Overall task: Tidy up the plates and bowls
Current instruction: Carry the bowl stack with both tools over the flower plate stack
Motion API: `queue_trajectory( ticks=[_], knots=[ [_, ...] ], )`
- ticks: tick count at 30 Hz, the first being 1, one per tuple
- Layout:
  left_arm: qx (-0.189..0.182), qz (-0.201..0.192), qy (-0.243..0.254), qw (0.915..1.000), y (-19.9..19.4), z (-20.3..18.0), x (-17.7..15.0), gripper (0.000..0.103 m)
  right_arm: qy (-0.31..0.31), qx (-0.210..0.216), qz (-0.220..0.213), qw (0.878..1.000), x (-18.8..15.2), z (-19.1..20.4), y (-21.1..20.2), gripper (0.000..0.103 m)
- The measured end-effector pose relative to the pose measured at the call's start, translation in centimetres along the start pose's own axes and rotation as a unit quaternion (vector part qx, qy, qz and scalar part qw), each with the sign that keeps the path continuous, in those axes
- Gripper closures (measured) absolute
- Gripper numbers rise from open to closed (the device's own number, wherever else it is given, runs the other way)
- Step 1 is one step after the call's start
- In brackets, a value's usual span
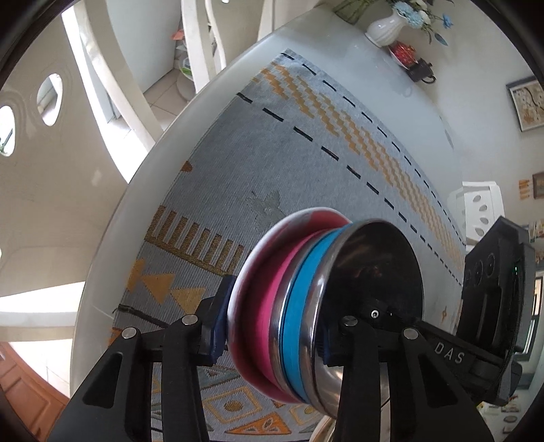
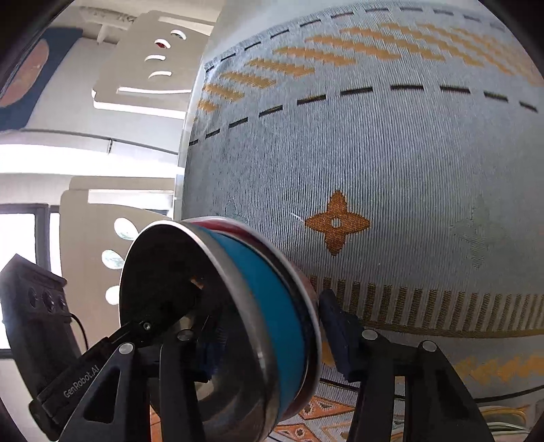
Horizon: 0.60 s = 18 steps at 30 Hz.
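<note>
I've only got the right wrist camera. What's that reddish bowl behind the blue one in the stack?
Observer: The left wrist camera shows a pink bowl with a pale rim, outermost in the stack.
Operator: Is the left gripper holding it?
Observer: Yes, the left gripper clamps the stack, one pad on the pink bowl's outside, the other inside the steel bowl.
Operator: Anything farther away?
Observer: At the far end of the table stands a white vase of flowers, with a small red dish beside it.
</note>
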<state>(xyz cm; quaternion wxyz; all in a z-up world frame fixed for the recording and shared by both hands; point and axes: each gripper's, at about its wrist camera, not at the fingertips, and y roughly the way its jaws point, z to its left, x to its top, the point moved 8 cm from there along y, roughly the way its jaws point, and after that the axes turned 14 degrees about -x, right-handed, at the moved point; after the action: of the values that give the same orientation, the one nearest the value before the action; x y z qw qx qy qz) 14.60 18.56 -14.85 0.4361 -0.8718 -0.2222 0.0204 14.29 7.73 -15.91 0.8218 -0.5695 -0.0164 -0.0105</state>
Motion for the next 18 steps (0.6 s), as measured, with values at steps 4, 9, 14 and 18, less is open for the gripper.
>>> queue_trajectory(
  ticks=[4,9,14,18],
  knots=[
    [-0.01,0.005,0.001,0.9999,-0.2,0.2,-0.1,0.066,0.021,0.017,-0.005,1.0,0.0,-0.8,-0.3,0.059],
    [-0.006,0.005,0.021,0.9997,-0.6,-0.5,-0.2,0.066,0.018,0.013,-0.016,1.0,-0.4,-0.7,-0.8,0.059],
    [-0.006,-0.006,0.035,0.9994,-1.5,-0.7,0.2,0.066,0.01,0.019,-0.029,0.999,-0.6,-0.2,-1.7,0.059],
    [-0.009,-0.016,0.041,0.999,-2.2,-1.2,0.1,0.066,-0.008,0.018,-0.042,0.999,-0.9,0.0,-2.5,0.059]
  ],
)
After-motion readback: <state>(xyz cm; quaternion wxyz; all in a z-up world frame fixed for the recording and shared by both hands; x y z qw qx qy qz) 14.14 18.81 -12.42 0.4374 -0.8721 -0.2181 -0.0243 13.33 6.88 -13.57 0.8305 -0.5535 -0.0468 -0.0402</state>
